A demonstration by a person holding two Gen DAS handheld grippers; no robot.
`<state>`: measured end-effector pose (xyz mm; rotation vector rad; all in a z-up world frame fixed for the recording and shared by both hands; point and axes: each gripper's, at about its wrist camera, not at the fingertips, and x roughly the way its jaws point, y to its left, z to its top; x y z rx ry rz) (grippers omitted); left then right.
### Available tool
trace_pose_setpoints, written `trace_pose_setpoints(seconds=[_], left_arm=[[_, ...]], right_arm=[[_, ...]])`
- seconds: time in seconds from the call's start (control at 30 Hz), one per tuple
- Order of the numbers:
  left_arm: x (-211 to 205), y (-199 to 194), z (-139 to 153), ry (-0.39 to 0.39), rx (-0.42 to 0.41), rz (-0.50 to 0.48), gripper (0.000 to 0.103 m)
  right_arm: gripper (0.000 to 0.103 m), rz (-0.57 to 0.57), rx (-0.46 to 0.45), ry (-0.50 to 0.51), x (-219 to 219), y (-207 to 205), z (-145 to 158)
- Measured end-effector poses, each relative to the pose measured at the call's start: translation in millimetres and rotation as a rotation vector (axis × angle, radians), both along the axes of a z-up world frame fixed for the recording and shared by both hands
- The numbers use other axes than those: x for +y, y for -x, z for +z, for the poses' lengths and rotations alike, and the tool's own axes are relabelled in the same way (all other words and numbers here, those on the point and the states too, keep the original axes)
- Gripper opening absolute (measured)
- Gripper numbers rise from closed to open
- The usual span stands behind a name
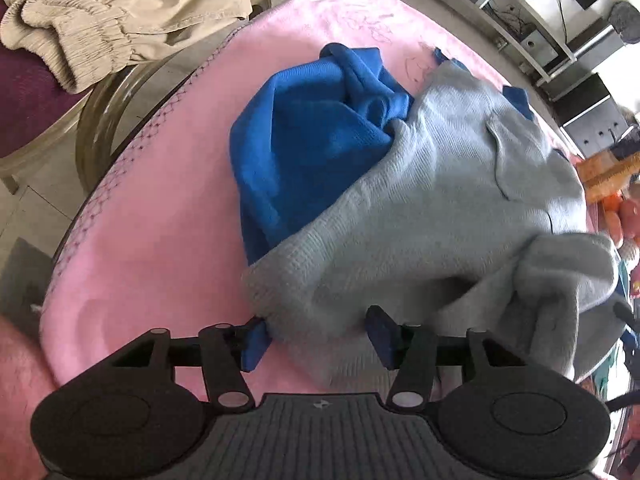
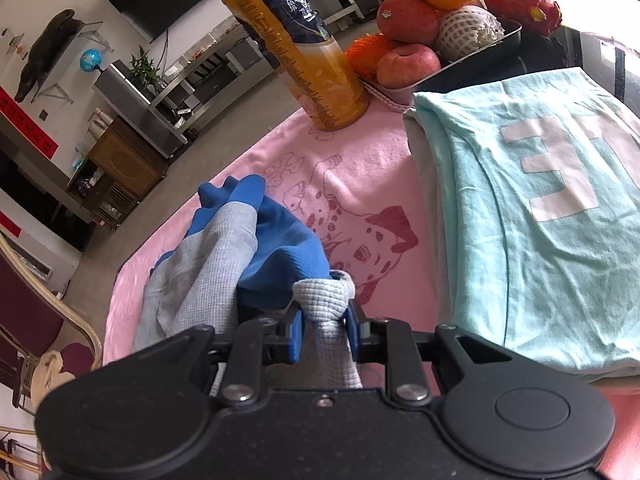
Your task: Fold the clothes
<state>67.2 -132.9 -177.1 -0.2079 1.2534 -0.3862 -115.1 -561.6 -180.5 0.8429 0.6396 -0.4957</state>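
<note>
A crumpled grey and blue knit garment (image 1: 400,208) lies on a pink towel (image 1: 160,200) that covers the table. My left gripper (image 1: 318,336) stands over the garment's near grey edge, jaws open, with grey fabric lying between the blue pads (image 1: 256,340) but not pinched. In the right wrist view the same garment (image 2: 224,264) stretches away to the left. My right gripper (image 2: 323,332) is shut on a bunched grey fold (image 2: 324,300) of it, held just above the towel (image 2: 360,168).
A folded mint T-shirt (image 2: 540,220) with white letters lies to the right on the table. Behind it stand an orange juice bottle (image 2: 304,48) and a metal tray of fruit (image 2: 476,60). Beige shorts (image 1: 120,12) lie on a chair beyond the table's left edge.
</note>
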Motion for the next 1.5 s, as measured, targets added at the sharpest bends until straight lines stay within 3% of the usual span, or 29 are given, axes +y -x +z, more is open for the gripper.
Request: trace_pose_setpoints(seconds=[0.3,0.6,0.67,0.8,1.13,1.17,1.27,1.37,1.5], left_arm=[[24.6,-7.2,-1.4,0.131,0.045,0.172,0.043],[14.4,-15.9,-7.9,0.166,0.095,0.17,0.038],[10.9,-16.5,-5.4,0.172,0.087,0.157,0.019],[6.4,-12.1,8.4,0.191,0.017,0.13,0.011],[6.2,-8.2,27.4,0.218,-0.055,0.063,0.01],[7.4,-8.6,27.1,0.222,-0.056,0.065,0.01],[13.9,-9.4,27.9,0.246,-0.055,0.08,0.01],[18.2,-9.3,28.1,0.254,-0.057,0.092,0.01],[14.6,-13.3,19.1,0.215,-0.038,0.091,0.011]], right_arm=[[0.023,-0.012,-0.01,-0.042,-3.8,4.1,-4.0],[0.023,-0.007,-0.002,-0.035,-1.2,3.2,-4.9],[0.023,-0.007,-0.002,-0.036,-1.2,3.3,-5.2],[0.023,-0.011,-0.001,-0.049,-1.8,4.0,-6.8],[0.029,-0.031,0.117,-0.169,-9.7,-0.9,-32.6],[0.028,-0.063,0.101,-0.183,-12.5,3.5,-33.5],[0.006,-0.143,0.002,-0.22,-20.9,19.2,-30.4],[0.005,-0.185,-0.046,-0.247,-23.2,27.9,-30.7],[0.008,-0.168,-0.015,-0.233,-19.3,22.7,-33.5]])
